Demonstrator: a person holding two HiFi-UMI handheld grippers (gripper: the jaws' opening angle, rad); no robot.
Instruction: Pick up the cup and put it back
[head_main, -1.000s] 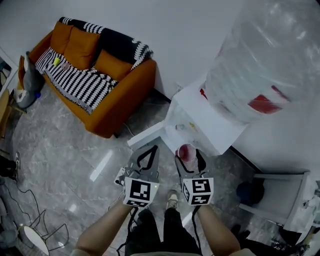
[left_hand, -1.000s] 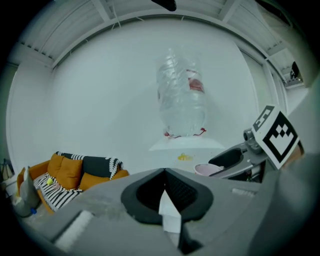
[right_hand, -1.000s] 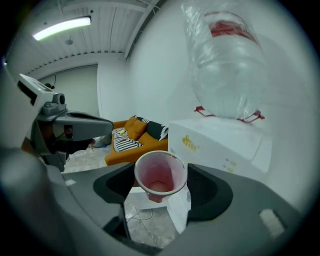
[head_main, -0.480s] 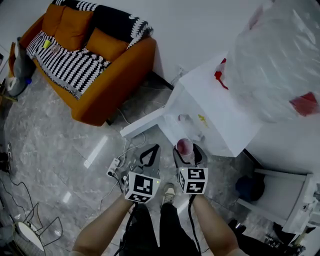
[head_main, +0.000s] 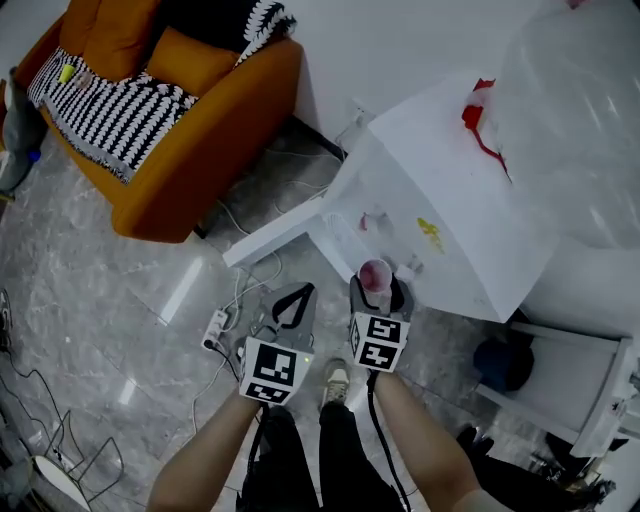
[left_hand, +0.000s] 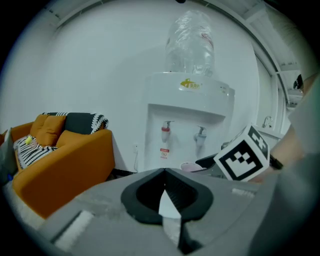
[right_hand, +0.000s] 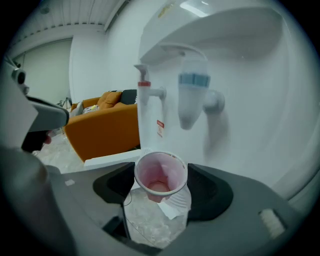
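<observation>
Head view: white water dispenser (head_main: 450, 200) with its bottle (head_main: 580, 110) fills 2 o'clock, and the orange sofa (head_main: 180, 130) sits at 10 o'clock, with grey floor (head_main: 90, 300) between them. Left tool (head_main: 293, 300) at 6 o'clock has its jaws closed tip to tip, nothing in them. Right tool (head_main: 379, 283), just at its 3 o'clock and close to the dispenser front, has its jaws wide and clamped on the pink-tinted cup (right_hand: 161, 175), which is upright between them at 6 o'clock of the blue tap (right_hand: 191, 100) and clear of it.
</observation>
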